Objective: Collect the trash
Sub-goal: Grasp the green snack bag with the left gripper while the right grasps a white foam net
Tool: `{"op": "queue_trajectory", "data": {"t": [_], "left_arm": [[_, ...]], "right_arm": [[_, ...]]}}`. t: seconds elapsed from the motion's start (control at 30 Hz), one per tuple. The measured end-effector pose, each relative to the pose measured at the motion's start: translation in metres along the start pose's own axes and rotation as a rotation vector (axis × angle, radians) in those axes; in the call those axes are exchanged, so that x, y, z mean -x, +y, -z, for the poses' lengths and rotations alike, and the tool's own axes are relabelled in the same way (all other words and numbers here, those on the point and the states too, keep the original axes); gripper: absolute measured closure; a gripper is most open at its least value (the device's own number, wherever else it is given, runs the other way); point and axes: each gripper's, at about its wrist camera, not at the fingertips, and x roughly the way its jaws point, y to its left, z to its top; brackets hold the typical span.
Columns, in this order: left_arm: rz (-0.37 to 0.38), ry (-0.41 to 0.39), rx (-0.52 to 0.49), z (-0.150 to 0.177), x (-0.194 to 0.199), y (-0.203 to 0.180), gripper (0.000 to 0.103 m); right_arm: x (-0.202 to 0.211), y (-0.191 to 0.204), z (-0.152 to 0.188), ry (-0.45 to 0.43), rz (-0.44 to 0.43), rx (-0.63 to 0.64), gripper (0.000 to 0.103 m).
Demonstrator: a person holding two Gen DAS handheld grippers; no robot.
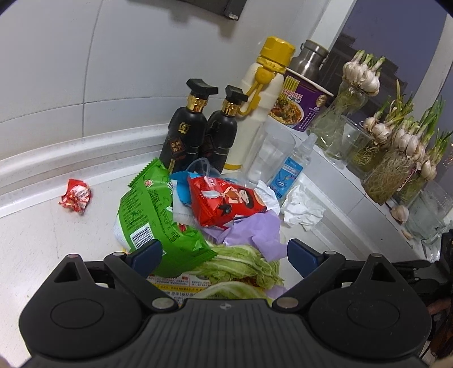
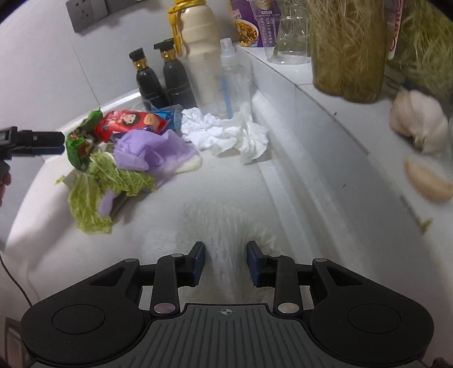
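Trash pile (image 1: 198, 215) between wide left jaws, untouched

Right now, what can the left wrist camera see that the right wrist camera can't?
Only the left wrist view shows the small crumpled red wrapper lying apart from the pile, and the steel flask. Only the right wrist view shows the wall socket. Both show the green packet, red snack bag, purple glove, cabbage leaves and white tissue.

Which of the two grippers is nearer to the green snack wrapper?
Left. The left gripper is right at the green snack wrapper; the right gripper hangs over bare counter, apart from it.
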Motion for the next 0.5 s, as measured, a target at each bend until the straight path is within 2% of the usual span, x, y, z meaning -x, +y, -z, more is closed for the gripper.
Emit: {"op": "queue_trajectory", "data": {"t": [0.13,0.23,0.37,0.5], "left_arm": [[0.001,-0.018,-0.029,0.0,-0.005,-0.005,0.009],[-0.005,-0.033,-0.054,0.0,-0.007,-0.008,0.011],[-0.008,-0.06,-0.062,-0.002,-0.007,-0.01,0.022],[-0.017,-0.071,-0.073,-0.004,-0.009,-0.012,0.035]], "right_arm": [[0.003,0.0,-0.008,-0.005,0.052,0.04,0.073],[0.01,0.01,-0.018,-0.055,0.092,0.098,0.075],[0.031,0.022,-0.035,-0.185,0.095,0.14,0.086],[0.037,0.029,-0.042,-0.224,0.086,0.16,0.088]]}}
